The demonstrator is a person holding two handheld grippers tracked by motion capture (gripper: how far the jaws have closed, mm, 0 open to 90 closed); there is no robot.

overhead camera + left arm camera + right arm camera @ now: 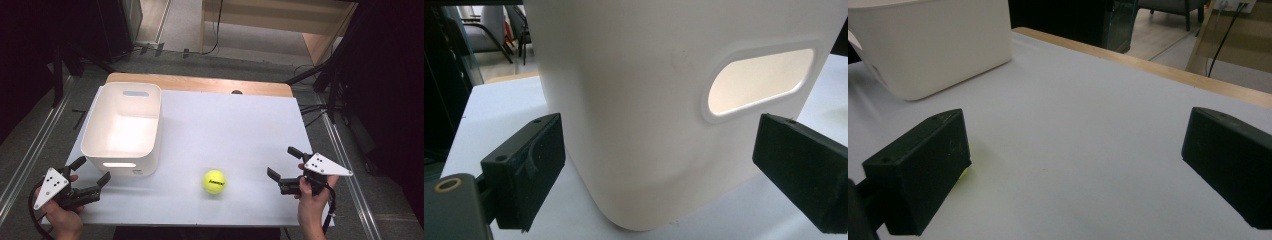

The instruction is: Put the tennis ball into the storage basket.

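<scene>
Left gripper jaws spread, angled toward the bin corner.

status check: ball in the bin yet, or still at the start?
Nothing looks done: the tennis ball lies on the table, outside the white bin, whose visible inside looks empty. In hand: nothing; the left gripper by the bin's near corner and the right gripper beside the ball are both open. Presumably grasp and drop remain.

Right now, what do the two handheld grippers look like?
Both are black two-jaw tools with blocky padded jaws. The left gripper and right gripper each carry a pale grey three-cornered plate with black dots. A dark cable trails from each. The person's forearms are bare.
</scene>
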